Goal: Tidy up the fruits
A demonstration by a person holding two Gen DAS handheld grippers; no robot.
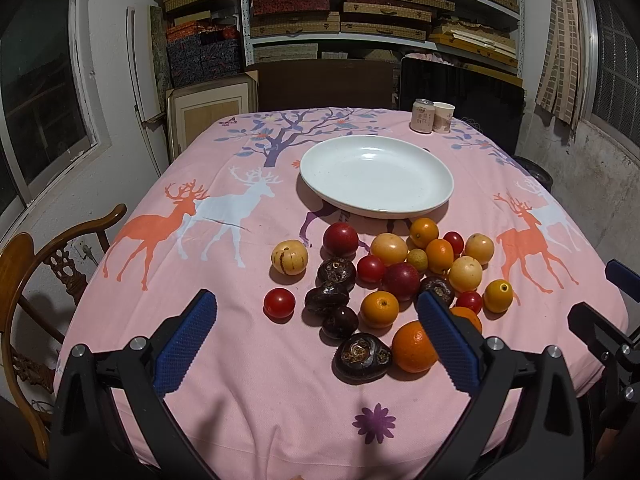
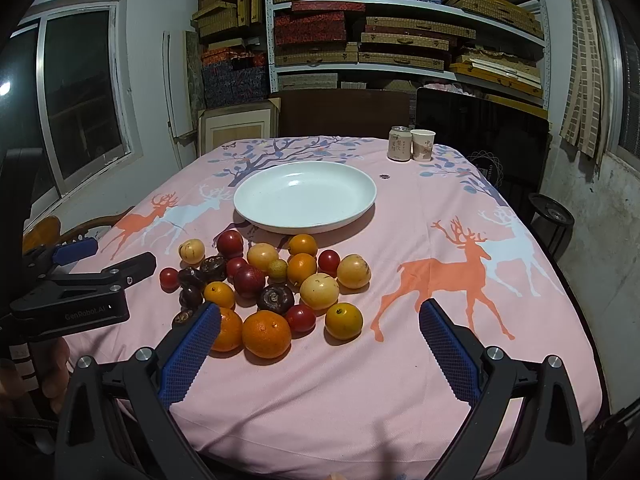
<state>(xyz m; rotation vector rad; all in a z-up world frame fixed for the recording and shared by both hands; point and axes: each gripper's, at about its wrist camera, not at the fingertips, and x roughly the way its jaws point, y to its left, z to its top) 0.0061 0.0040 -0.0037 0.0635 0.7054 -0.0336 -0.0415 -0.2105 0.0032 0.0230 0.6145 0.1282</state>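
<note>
Drink can (image 1: 422,116) touching paper cup (image 1: 443,117); wooden chair (image 1: 60,256).

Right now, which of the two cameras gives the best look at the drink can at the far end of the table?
The right wrist view: the can stands closer to mid-frame, its label print showing, beside the paper cup. The left wrist view shows the same can smaller, with the label harder to make out.

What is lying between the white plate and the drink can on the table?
Nothing: in both wrist views only bare pink tablecloth lies between the white plate and the drink can. The paper cup stands beside the can, farther from the plate.
</note>
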